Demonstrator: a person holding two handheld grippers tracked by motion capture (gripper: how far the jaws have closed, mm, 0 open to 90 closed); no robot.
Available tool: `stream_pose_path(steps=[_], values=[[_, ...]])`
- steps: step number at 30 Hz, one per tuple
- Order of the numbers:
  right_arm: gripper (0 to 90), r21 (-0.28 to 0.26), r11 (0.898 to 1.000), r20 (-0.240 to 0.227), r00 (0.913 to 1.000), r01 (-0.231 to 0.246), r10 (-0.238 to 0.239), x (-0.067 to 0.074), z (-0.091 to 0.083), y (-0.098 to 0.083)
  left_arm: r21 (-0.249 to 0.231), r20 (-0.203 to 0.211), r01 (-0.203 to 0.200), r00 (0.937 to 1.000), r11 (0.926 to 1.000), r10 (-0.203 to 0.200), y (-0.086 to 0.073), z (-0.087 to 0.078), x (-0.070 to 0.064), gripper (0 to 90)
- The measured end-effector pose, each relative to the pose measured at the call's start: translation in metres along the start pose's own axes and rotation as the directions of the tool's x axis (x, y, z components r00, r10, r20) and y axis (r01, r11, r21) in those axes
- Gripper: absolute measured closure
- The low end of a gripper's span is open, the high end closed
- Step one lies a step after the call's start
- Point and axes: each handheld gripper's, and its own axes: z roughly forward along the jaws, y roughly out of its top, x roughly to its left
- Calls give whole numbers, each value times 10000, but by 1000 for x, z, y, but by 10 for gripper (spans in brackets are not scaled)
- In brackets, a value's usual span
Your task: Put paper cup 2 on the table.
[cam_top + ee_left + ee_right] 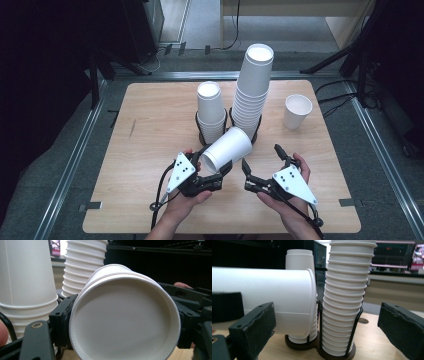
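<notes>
My left gripper (pixel 221 172) is shut on a white paper cup (pixel 227 150) and holds it on its side above the table, near the front. In the left gripper view the cup (pixel 125 322) turns a round, flat end to the camera, and a black pad (pixel 61 322) presses its left side. My right gripper (pixel 261 156) stands open just right of the cup, with nothing between its jaws. In the right gripper view the held cup (pixel 274 297) lies level at the left, beyond that gripper's (pixel 327 312) left jaw.
Behind the grippers, a short stack (pixel 210 112) and a tall stack (pixel 254 90) of upside-down white cups stand in a black wire holder (pixel 299 343). A single upright cup (pixel 297 111) stands at the back right of the wooden table (pixel 150 125).
</notes>
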Motion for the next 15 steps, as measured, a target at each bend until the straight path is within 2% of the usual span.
stream_pose_path(steps=[4,7,10,13,15], values=[[20,185,9960,274,9958,-878,873,2,-1,1,-147,-58,-284,9996,9995,283,-2,1,-4,220],[20,336,9834,245,9838,-1782,1775,1,-1,0,-222,-166,-419,9990,9989,416,-3,2,-5,220],[20,495,9457,-70,9467,-3214,3221,-1,-2,2,-312,-210,-510,9985,9982,504,-4,3,-6,220],[19,480,9168,-254,9170,-3965,3980,0,-3,5,-366,-109,-299,9995,9989,295,-4,3,-5,220],[14,494,8940,-396,8935,-4453,4472,1,-3,6,-424,-210,-208,9996,9989,200,-5,3,-5,220]])
